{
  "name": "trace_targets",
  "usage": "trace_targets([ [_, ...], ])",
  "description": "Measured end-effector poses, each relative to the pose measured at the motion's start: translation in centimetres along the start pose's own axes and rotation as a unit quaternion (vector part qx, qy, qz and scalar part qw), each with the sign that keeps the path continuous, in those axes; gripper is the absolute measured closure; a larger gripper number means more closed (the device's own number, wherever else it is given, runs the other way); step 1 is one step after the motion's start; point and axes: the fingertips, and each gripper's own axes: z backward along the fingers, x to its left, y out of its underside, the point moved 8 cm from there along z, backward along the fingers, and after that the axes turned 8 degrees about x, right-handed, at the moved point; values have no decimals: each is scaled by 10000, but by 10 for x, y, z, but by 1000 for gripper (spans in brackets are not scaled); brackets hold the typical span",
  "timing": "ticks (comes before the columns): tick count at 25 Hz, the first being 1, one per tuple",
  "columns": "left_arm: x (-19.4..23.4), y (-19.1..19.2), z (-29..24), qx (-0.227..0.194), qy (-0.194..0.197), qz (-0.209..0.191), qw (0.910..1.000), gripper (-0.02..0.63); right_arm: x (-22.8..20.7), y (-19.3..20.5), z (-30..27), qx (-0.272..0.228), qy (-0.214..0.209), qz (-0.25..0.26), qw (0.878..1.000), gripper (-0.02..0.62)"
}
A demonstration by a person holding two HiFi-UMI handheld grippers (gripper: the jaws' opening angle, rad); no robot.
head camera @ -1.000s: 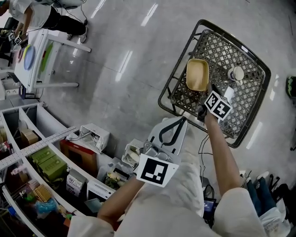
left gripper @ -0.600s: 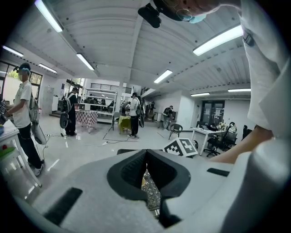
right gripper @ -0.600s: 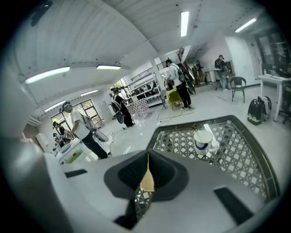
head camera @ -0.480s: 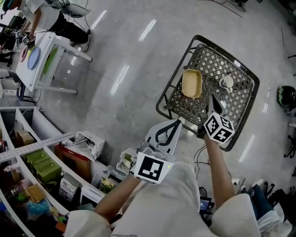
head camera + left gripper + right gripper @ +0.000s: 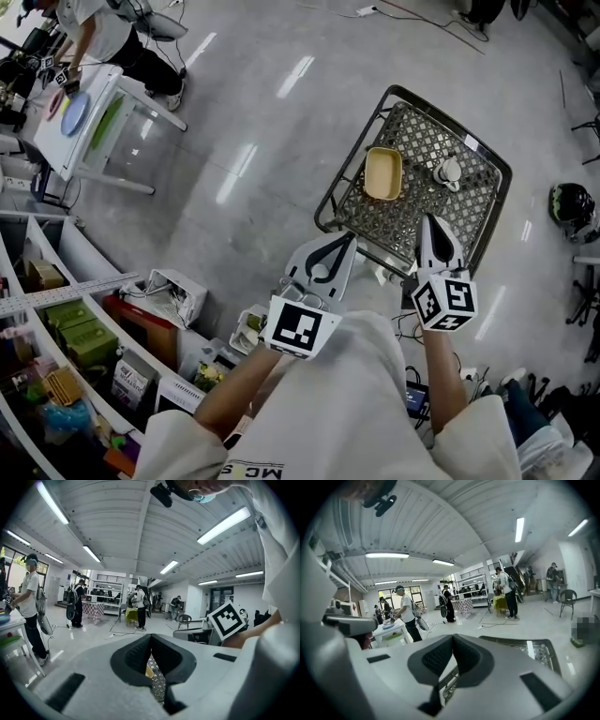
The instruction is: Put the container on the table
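The yellow container lies in a black mesh cart basket on the floor, beside a small white cup-like object. My left gripper is shut and empty, held short of the basket's near rim. The right gripper is also shut on nothing, its tip over the basket's near edge, apart from the container. In the left gripper view a sliver of the container and mesh shows below the closed left gripper. Past the right gripper, that view shows the basket. The white table stands far left.
A person stands at the white table, which carries a blue plate. Curved shelves with boxes fill the lower left. A helmet lies on the floor at right. Several people stand far off in the hall.
The right gripper has pulled back from beside the container to the basket's near edge. The container has stayed in the basket. The left gripper has barely moved.
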Motion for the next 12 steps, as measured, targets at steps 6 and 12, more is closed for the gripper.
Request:
trace_targets([
  [6, 4, -10, 15, -188, -109, 90, 9997, 583, 28, -21, 43, -308, -239, 443, 9983, 577],
  [12, 6, -18, 28, -340, -185, 136, 9992, 583, 43, -30, 75, -485, -294, 547, 9969, 577],
])
